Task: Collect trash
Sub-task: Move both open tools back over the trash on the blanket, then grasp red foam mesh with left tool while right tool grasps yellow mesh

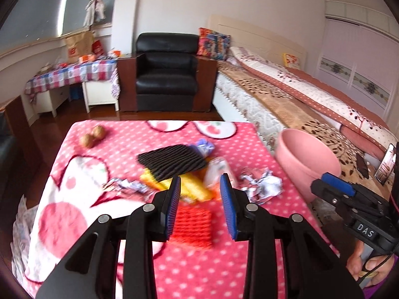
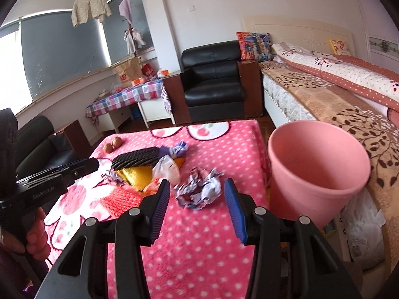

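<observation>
You are working over a table [image 1: 224, 261] draped in a pink polka-dot blanket, with a bed [image 1: 286, 92] running along its right side and a black armchair [image 1: 166, 72] beyond its far edge. A pink bin [image 2: 316, 174] stands just off the table's right edge, between table and bed, its mouth tipped towards you.

The trash sits in a loose heap around the middle of the table. The largest piece is a black ribbed mat [image 1: 172, 160] lying over a yellow packet [image 1: 192, 189]. A white wrapper [image 2: 166, 168] lies just right of the mat, and a purple-and-white crumple [image 2: 178, 149] sits at the far side of the heap. A red ribbed square [image 1: 193, 226] lies nearest you. A crumpled silvery wrapper [image 2: 199, 189] lies apart on the right of the heap, and a smaller foil scrap [image 1: 129, 186] lies to its left. Two walnuts [image 1: 92, 136] rest well apart near the far-left corner.

Your left gripper [image 1: 200, 206] hangs over the near edge of the heap, its jaws parted and nothing between the pads. Your right gripper [image 2: 197, 211] points at the crumpled silvery wrapper, jaws spread wide with the wrapper lying just beyond the tips, untouched by either pad.
</observation>
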Demonstrator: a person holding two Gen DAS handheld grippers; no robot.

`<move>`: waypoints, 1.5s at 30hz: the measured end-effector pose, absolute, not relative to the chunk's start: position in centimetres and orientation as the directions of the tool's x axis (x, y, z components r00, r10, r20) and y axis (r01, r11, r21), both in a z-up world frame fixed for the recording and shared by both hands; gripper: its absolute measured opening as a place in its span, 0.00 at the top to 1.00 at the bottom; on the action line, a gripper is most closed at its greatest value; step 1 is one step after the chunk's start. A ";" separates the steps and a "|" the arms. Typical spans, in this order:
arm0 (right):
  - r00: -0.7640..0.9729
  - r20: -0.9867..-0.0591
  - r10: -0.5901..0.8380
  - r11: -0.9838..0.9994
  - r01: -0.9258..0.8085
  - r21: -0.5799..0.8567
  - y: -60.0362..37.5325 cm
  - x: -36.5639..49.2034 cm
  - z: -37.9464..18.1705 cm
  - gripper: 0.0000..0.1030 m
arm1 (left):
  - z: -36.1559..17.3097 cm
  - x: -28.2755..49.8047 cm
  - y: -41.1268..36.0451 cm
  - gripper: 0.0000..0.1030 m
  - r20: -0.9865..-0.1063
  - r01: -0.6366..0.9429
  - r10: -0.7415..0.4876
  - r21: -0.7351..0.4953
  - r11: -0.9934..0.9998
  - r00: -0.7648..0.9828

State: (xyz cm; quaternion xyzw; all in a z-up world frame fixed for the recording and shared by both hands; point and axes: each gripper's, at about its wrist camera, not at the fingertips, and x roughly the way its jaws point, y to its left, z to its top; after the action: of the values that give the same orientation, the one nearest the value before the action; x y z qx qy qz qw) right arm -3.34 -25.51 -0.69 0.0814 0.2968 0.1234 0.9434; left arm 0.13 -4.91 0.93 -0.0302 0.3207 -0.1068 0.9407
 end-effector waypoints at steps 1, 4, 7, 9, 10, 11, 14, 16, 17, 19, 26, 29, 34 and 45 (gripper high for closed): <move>0.786 -0.547 0.287 0.955 -0.191 0.226 -25.4 -3.3 -1.1 0.56 | 0.7 0.0 -4.2 0.68 -0.599 0.165 -0.209 -0.128 0.978 0.773; 0.767 -0.566 0.303 0.951 -0.211 0.225 -24.3 -3.4 -1.7 0.56 | -0.1 -0.4 -2.1 0.68 -0.611 0.125 -0.186 -0.141 0.982 0.769; 0.749 -0.579 0.322 0.946 -0.236 0.221 -23.2 -3.1 -2.2 0.56 | -1.1 -0.7 -0.7 0.68 -0.634 0.095 -0.161 -0.138 0.986 0.756; 0.738 -0.587 0.332 0.943 -0.251 0.218 -22.4 -2.9 -2.5 0.56 | -1.7 -0.9 0.1 0.68 -0.648 0.083 -0.153 -0.137 0.987 0.746; 0.732 -0.592 0.337 0.942 -0.258 0.216 -22.1 -2.8 -2.7 0.56 | -2.1 -1.0 0.2 0.68 -0.656 0.079 -0.149 -0.136 0.988 0.740; 0.727 -0.596 0.340 0.940 -0.264 0.214 -21.9 -2.8 -2.9 0.56 | -2.4 -1.0 0.4 0.68 -0.665 0.077 -0.149 -0.136 0.988 0.732; 0.715 -0.604 0.352 0.936 -0.279 0.215 -21.4 -2.6 -3.2 0.56 | -3.4 -1.0 0.3 0.68 -0.689 0.087 -0.161 -0.141 0.986 0.707; 0.710 -0.606 0.359 0.933 -0.285 0.219 -21.1 -2.4 -3.3 0.56 | -4.1 -0.8 0.1 0.68 -0.705 0.088 -0.165 -0.145 0.985 0.689; 0.707 -0.607 0.361 0.932 -0.288 0.219 -20.9 -2.4 -3.4 0.56 | -4.5 -0.5 0.1 0.68 -0.715 0.085 -0.170 -0.153 0.984 0.678; 0.703 -0.612 0.362 0.932 -0.291 0.217 -20.8 -2.3 -3.5 0.56 | -5.2 0.1 0.0 0.68 -0.732 0.072 -0.170 -0.164 0.984 0.660; 0.703 -0.610 0.366 0.930 -0.285 0.230 -21.1 -2.0 -3.7 0.56 | -7.2 2.4 0.0 0.68 -0.789 0.013 -0.205 -0.242 0.970 0.579; 0.698 -0.615 0.367 0.930 -0.290 0.226 -20.9 -1.8 -3.9 0.55 | -7.7 2.7 -0.1 0.68 -0.793 -0.010 -0.203 -0.254 0.967 0.575; 0.686 -0.620 0.381 0.924 -0.297 0.239 -20.4 -1.1 -4.1 0.55 | -7.5 2.5 -0.2 0.78 -0.781 0.013 -0.203 -0.242 0.970 0.591; 0.640 -0.604 0.475 0.876 -0.413 0.251 -15.9 1.8 -2.8 0.55 | -4.3 0.7 2.1 0.92 -0.715 0.057 -0.215 -0.238 0.970 0.665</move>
State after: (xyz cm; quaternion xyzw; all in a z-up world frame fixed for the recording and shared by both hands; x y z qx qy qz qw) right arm 1.79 -15.92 -2.80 0.0447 0.3462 0.2454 0.9044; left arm 0.67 2.11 -4.30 -0.0981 0.4021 -0.0748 0.9073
